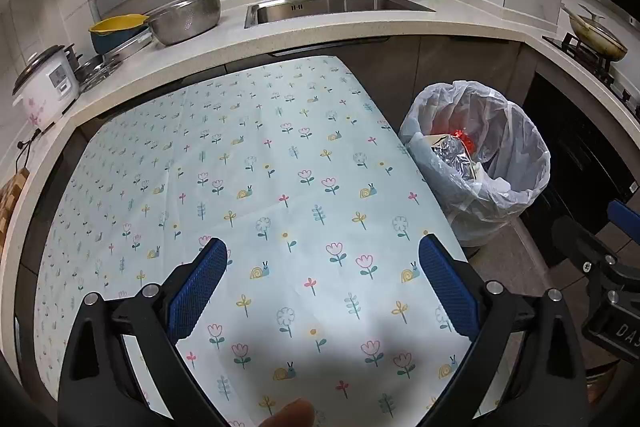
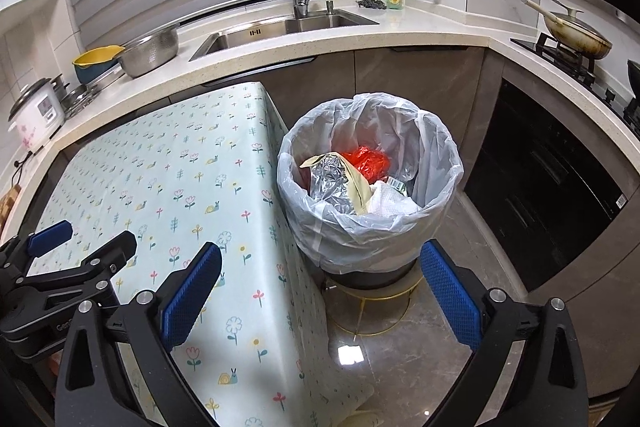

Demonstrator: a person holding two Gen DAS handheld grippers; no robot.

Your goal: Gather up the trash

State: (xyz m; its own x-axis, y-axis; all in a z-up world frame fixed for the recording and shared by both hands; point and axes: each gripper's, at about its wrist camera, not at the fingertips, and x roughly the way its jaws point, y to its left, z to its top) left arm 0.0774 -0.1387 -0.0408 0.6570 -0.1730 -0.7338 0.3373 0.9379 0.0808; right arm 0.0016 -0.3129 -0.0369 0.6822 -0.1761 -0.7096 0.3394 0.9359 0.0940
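- Blue ribbed fingers [image 1: 200,287] of the left gripper [image 1: 322,251] are spread wide and hold nothing, hanging over the bench [image 1: 248,163] with its pale cloth printed with flowers and snails.
- Right gripper [image 2: 320,259] has its jaws wide too, empty, poised over the bench's right edge and the tiled floor [image 2: 400,339].
- Trash bin [image 2: 370,183] stands upright on the floor just beside the bench's right side, mouth facing up, lined with a thin clear plastic bag.
- Inside it lie crumpled silver foil [image 2: 332,183], a red wrapper [image 2: 366,161], a beige paper strip and white paper.
- Behind, a speckled stone counter carries a rice cooker [image 1: 44,87], a steel bowl [image 1: 186,17] and a steel sink [image 1: 340,7]; a pan [image 2: 576,33] sits on the stove at far right.
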